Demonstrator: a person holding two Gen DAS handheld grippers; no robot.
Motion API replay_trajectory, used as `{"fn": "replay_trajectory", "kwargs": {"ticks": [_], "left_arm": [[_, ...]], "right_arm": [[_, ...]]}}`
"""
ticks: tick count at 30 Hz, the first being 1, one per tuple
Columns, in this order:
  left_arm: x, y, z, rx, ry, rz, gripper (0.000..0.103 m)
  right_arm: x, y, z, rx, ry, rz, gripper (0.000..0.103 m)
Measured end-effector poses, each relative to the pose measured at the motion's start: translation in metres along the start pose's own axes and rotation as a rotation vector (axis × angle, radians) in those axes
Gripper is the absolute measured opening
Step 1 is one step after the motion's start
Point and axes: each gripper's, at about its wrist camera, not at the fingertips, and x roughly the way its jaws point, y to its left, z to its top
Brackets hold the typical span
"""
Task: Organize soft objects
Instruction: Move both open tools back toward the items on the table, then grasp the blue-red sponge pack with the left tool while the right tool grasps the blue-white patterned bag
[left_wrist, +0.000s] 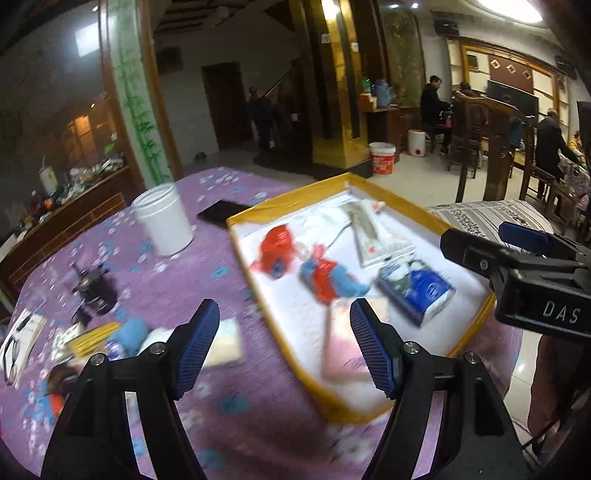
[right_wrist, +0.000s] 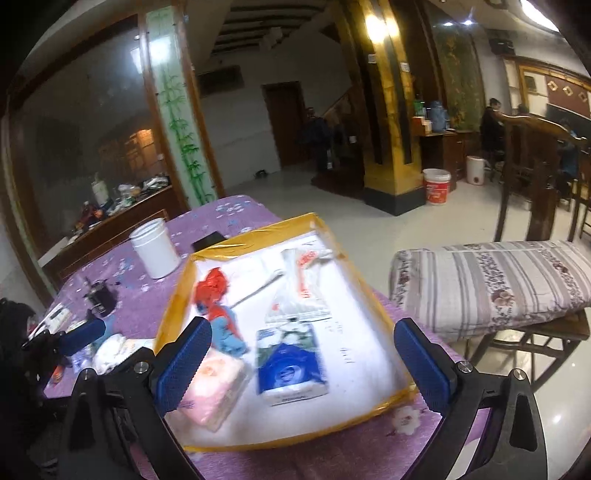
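1. left hand-held gripper (left_wrist: 284, 347) is spread wide with nothing between the blue pads, hovering over the desk by the tray's near left corner.
2. right hand-held gripper (right_wrist: 303, 360) is wide open too and empty, hanging above the near end of the tray. you can also see it poking in from the right in the left wrist view.
3. the desk (left_wrist: 192, 280) has a purple flowery cloth. on it: a white jar (left_wrist: 162, 225), a dark phone (left_wrist: 219, 213) just behind the tray, a small black gadget (left_wrist: 94, 290), plus a blurry pile at the near left that i can't make out.
4. room is a big tiled hall with a gold pillar, a red-and-white bucket (right_wrist: 436, 185), wooden chairs, one with a folded striped quilt (right_wrist: 491, 284), and people sitting at the back.
5. yellow-rimmed tray (right_wrist: 173, 295) with a white floor holds the soft stuff: pink tissue pack (right_wrist: 216, 387) at the near left, blue tissue pack (right_wrist: 291, 363) mid, red and blue bags (right_wrist: 218, 306) on the left, clear bags (right_wrist: 303, 284) further back.
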Motion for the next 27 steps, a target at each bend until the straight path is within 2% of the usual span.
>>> {"fn": "replay_trajectory", "kwargs": {"ticks": [6, 8, 13, 16, 19, 23, 25, 27], "left_arm": [[-0.022, 0.071, -0.021, -0.13, 0.049, 0.026, 0.073], [-0.029, 0.104, -0.033, -0.194, 0.065, 0.072, 0.073], [-0.038, 0.192, -0.066, -0.373, 0.122, 0.219, 0.073], [-0.043, 0.234, -0.09, -0.492, 0.158, 0.251, 0.073], [-0.056, 0.256, -0.11, -0.559, 0.135, 0.235, 0.073], [-0.079, 0.26, -0.118, -0.541, 0.028, 0.235, 0.073], [-0.089, 0.261, -0.119, -0.529, -0.014, 0.233, 0.082], [-0.099, 0.263, -0.12, -0.532, -0.057, 0.244, 0.084]], "right_arm": [[0.004, 0.047, 0.001, -0.116, 0.09, 0.128, 0.1], [0.005, 0.068, -0.001, -0.158, 0.129, 0.206, 0.095], [0.013, 0.13, -0.013, -0.255, 0.261, 0.381, 0.097], [0.023, 0.162, -0.026, -0.312, 0.346, 0.425, 0.097], [0.028, 0.189, -0.04, -0.365, 0.387, 0.461, 0.097], [0.025, 0.203, -0.049, -0.357, 0.397, 0.504, 0.097], [0.011, 0.215, -0.051, -0.45, 0.323, 0.466, 0.097], [0.0, 0.224, -0.052, -0.504, 0.281, 0.47, 0.1]]}}
